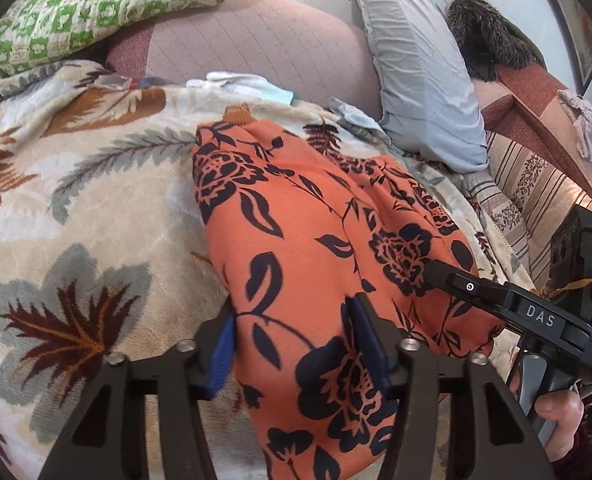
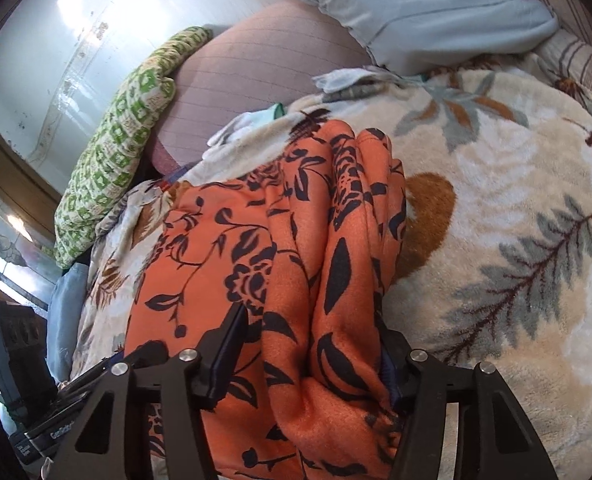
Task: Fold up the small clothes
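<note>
While the orange floral garment (image 1: 296,220) lies on the leaf-print blanket (image 1: 96,200) over the bed, both claws – left claw (image 1: 292,340), right claw (image 2: 311,352) – sit half-closed with bunched cloth between the pads (grip firmness unclear). Lift both evenly – keep the 2 edges matched.

A cream fleece blanket (image 1: 96,208) with grey and brown leaf prints covers the bed. At its far edge sits a quilted pink cushion (image 1: 256,44), a green-and-white patterned quilt (image 1: 96,4) slumped on it. A pale blue-grey pillow (image 1: 415,80) leans beside the cushion, and small white cloths (image 1: 236,80) lie just below it.
</note>
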